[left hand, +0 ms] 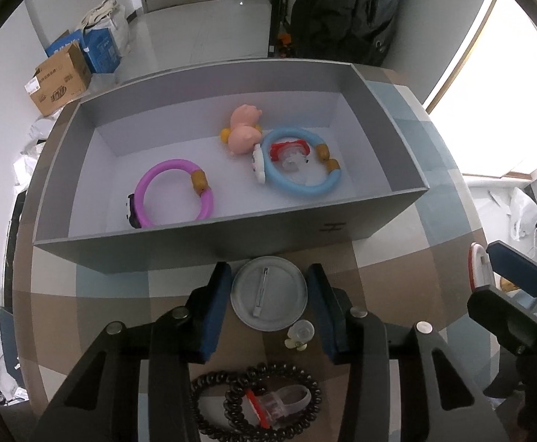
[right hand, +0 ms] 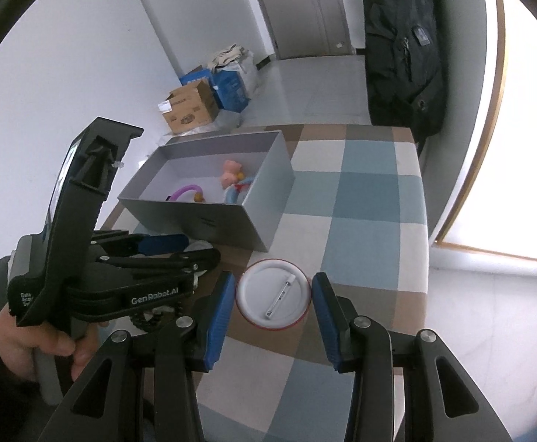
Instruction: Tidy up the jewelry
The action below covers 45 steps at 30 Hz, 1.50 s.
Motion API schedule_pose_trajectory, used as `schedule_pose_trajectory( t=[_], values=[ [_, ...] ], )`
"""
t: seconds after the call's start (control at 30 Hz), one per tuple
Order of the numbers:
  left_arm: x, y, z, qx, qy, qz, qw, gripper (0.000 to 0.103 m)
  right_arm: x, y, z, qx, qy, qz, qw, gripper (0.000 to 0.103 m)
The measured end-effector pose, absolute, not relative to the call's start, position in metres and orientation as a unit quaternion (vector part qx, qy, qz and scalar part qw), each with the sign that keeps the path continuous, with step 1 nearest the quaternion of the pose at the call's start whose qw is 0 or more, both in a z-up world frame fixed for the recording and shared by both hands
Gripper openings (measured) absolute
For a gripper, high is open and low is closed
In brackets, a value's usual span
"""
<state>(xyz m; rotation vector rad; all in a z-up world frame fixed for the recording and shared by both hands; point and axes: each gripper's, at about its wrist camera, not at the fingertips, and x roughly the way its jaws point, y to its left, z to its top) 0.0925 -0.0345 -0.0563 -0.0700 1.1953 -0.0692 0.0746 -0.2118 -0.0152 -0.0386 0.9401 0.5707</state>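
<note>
Table [right hand: 371, 199]: checked cloth in blue, white and brown.

Grey box [left hand: 202, 237]: open-topped, at the far side of the table. Contents: purple ring bracelet [left hand: 174, 193] at left; blue ring bracelet [left hand: 297, 167] at right, with a red-and-clear piece [left hand: 286, 154] lying inside its loop; pink pig figure [left hand: 244, 129] just behind the blue ring, touching it.

Grey pin badge [left hand: 269, 293]: face down on the table, just before the box, clasp up.

Red-rimmed pin badge [right hand: 272, 299]: face down, right of the first.

Black bead bracelet [left hand: 257, 401]: coiled on the table nearest the onlooker, a clear-and-red piece [left hand: 275, 401] on it; a small clear charm [left hand: 298, 335] beside the grey badge.

Left tongs [left hand: 269, 294]: spread, one finger each side of the grey badge.

Right tongs [right hand: 274, 305]: spread, flanking the red-rimmed badge.
</note>
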Motion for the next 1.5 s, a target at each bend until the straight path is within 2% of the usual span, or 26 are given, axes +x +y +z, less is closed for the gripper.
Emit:
schedule_pose_trajectory(
  t=[0.83,1.5],
  values=[
    [0.078,-0.015,-0.026,-0.141,0.532,-0.091,0.830,0.037,0.076,-0.207,-0.008,-0.004,0.436,0.272,0.858,0.042],
    [0.080,0.022,0.012,-0.215,0.444,-0.114,0.862,0.037,0.097,-0.170,0.018,0.036,0.408,0.307,0.859,0.042]
  ],
)
